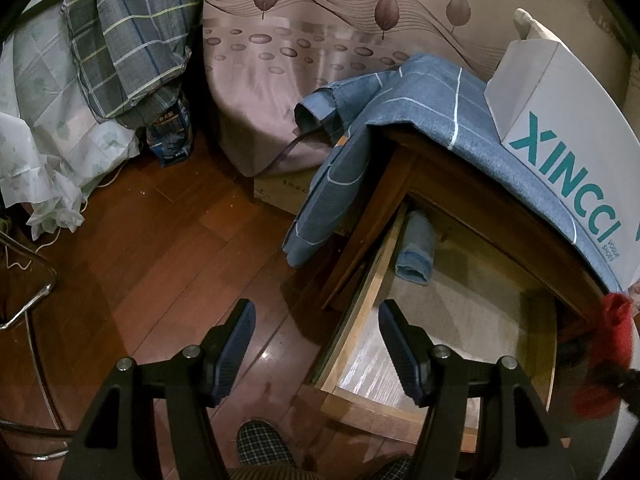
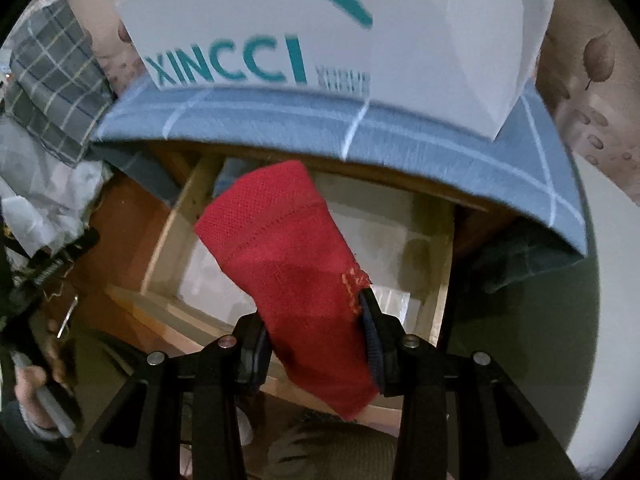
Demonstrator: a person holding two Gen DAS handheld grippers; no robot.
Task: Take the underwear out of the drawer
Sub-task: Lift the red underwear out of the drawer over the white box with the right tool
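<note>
The wooden drawer (image 1: 362, 292) of the nightstand stands pulled open; it also shows in the right wrist view (image 2: 168, 220). A rolled light-blue garment (image 1: 416, 250) lies at its back left corner. My right gripper (image 2: 316, 336) is shut on the rolled red underwear (image 2: 292, 264) and holds it above the drawer; the red roll shows at the right edge of the left wrist view (image 1: 608, 356). My left gripper (image 1: 316, 316) is open and empty, above the drawer's left side and the floor.
A white XINCCI shoe box (image 1: 568, 128) sits on a blue checked cloth (image 1: 400, 92) draped over the nightstand top. A bed with a leaf-pattern sheet (image 1: 304, 60) stands behind. Plaid bedding (image 1: 124, 40), a chair frame (image 1: 28, 308) and wooden floor (image 1: 160, 240) lie left.
</note>
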